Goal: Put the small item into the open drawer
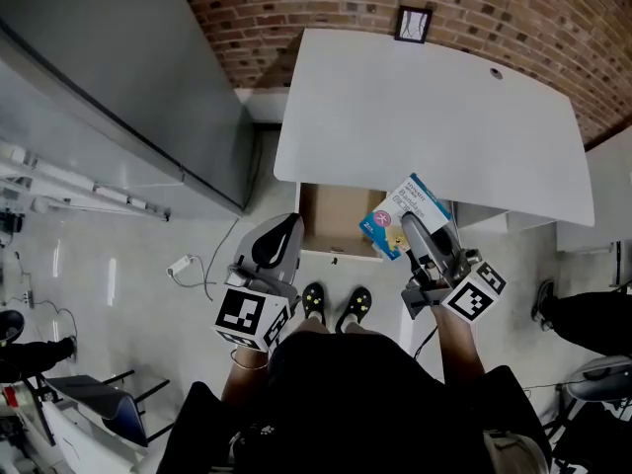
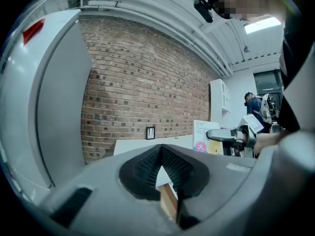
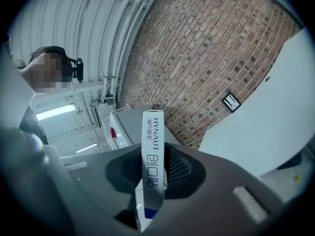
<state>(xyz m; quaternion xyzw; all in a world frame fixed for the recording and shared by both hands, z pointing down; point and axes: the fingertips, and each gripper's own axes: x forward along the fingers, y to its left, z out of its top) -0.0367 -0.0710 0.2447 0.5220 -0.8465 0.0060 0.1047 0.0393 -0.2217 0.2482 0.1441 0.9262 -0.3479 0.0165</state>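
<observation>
The small item is a flat white and blue box (image 1: 403, 217) with print on its spine (image 3: 152, 136). My right gripper (image 1: 413, 227) is shut on it and holds it tilted above the right end of the open drawer (image 1: 331, 220), a brown wooden drawer pulled out under the white table's front edge. In the right gripper view, the box stands on edge between the pads of that gripper (image 3: 155, 157). My left gripper (image 1: 285, 229) hangs just left of the drawer, shut and empty (image 2: 160, 149). In the left gripper view, the box (image 2: 201, 134) shows to the right.
The white table (image 1: 425, 107) stands against a brick wall with a small black frame (image 1: 413, 23). A tall grey cabinet (image 1: 109, 87) fills the left. The person's shoes (image 1: 336, 304) are on the floor below the drawer, with a cable (image 1: 193, 265) to their left. Another person (image 1: 583, 319) is at far right.
</observation>
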